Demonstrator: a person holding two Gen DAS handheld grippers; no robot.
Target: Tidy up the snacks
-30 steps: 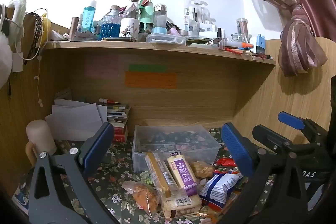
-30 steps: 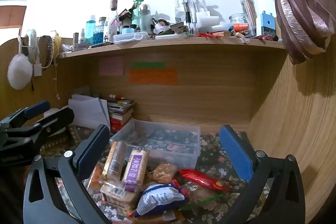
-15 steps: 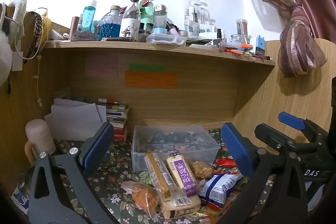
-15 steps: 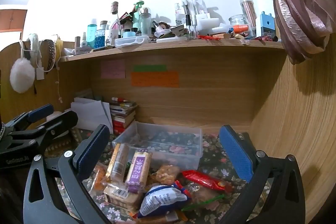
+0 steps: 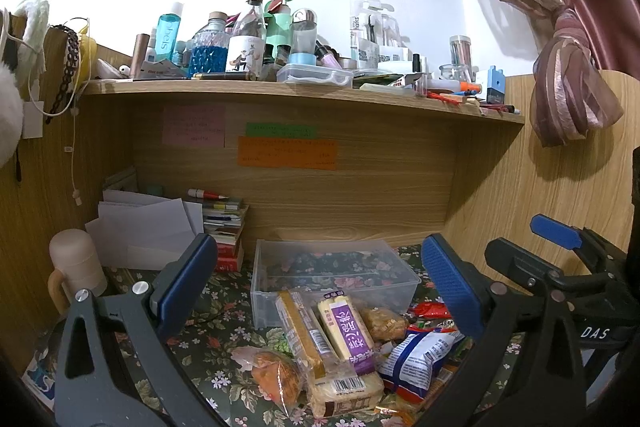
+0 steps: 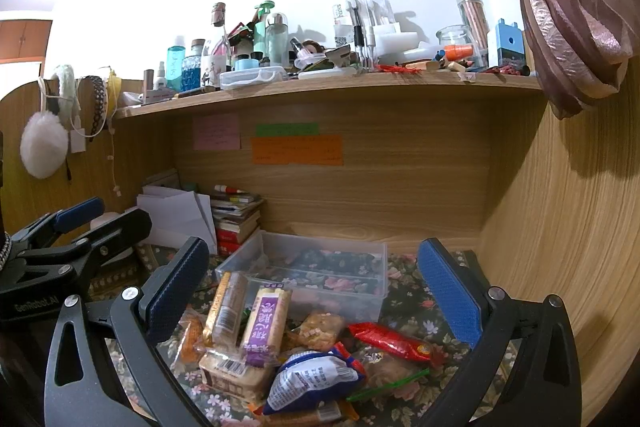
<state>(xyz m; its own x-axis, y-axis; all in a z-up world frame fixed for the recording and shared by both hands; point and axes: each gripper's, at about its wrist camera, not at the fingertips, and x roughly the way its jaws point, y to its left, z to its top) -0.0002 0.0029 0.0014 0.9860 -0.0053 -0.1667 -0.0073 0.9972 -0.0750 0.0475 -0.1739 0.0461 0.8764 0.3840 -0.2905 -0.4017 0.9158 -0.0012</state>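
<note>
Both the left tongs point(image 5: 320, 281) and right tongs point(image 6: 314, 287) gape wide, gripping nothing, above snack packets point(image 5: 340, 343) before a clear bin point(image 5: 332, 275).

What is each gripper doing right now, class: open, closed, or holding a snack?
Left gripper: open, holding nothing, above the snack pile.
Right gripper: open, holding nothing, in front of the clear plastic bin.

Right tool point(image 6: 312, 291) spread wide, snack pile point(image 6: 288, 347) below, clear bin point(image 6: 320, 267) behind
</note>
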